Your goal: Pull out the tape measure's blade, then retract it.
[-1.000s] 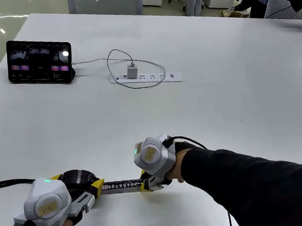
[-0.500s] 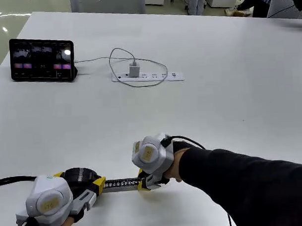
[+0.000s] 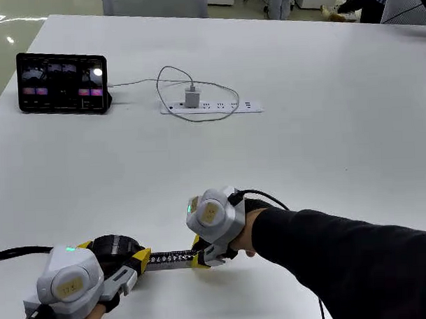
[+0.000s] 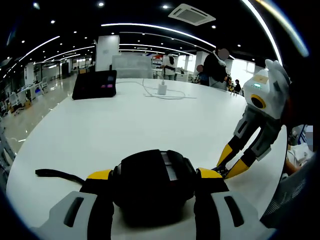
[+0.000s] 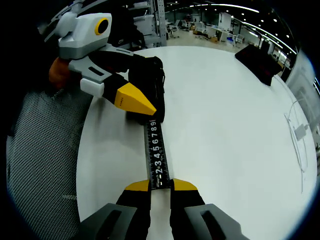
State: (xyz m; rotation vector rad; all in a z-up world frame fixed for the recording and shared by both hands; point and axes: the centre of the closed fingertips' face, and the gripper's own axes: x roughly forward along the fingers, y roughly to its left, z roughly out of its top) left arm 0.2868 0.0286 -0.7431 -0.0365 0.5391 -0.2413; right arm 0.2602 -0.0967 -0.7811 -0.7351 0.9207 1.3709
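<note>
Currently left gripper [image 4: 155, 175] fingers clench tape measure case [image 3: 114, 247], lower left of frame on counter [image 3: 303, 128]; right gripper [image 5: 160, 186] fingers pinch blade [image 5: 154, 150] tip. Risk: weak pinch lets blade slip, snap back.

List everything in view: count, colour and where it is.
tape measure: 1, black, near left
blade: 1, dark with white numerals, short length out of the tape measure
tablet: 1, black, lit, far left
power strip: 1, white, far centre
charger: 1, white, plugged into power strip
cable: 1, white, loops by charger, runs to tablet
table: 1, white
left gripper: 1, grey, yellow tips, shut on tape measure
right gripper: 1, grey, yellow tips, shut on blade
sleeve: 1, black, behind right gripper
</note>
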